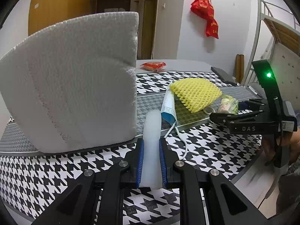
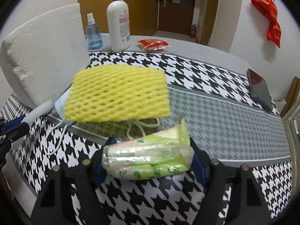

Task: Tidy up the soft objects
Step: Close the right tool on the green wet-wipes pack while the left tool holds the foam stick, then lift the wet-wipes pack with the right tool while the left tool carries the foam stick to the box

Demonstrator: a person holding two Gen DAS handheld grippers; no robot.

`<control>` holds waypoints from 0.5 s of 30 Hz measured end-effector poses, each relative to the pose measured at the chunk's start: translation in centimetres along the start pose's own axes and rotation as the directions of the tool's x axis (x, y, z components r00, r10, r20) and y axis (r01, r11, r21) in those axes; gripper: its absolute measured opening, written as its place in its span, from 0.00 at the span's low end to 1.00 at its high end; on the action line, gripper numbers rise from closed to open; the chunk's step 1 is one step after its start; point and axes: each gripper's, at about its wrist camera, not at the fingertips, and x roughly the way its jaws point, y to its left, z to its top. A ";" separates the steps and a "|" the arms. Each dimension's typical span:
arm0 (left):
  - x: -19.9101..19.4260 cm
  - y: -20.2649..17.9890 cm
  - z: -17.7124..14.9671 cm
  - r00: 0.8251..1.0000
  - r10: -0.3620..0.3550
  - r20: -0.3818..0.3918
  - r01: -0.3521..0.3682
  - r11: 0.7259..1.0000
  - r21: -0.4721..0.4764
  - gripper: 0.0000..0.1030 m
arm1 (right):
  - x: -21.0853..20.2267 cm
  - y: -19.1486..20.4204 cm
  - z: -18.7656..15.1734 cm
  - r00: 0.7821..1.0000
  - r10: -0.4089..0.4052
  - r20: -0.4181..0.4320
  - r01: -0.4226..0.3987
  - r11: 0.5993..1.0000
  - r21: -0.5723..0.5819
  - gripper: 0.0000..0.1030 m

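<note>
One tissue pack (image 2: pixel 148 161) (green), one yellow net (image 2: pixel 118 95)

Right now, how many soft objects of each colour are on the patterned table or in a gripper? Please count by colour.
Yellow: 1, the foam net
Blue: 1, the face mask
White: 2, the foam block and the foam tube in the left gripper
Green: 1, the tissue pack between the right gripper fingers
Total: 5
</note>
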 end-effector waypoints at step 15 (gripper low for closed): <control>-4.6 -0.7 0.4 0.996 -0.007 0.091 0.003 0.999 0.041 0.17 | -6.2 0.4 -0.6 0.990 -0.022 0.139 0.018 0.999 0.033 0.75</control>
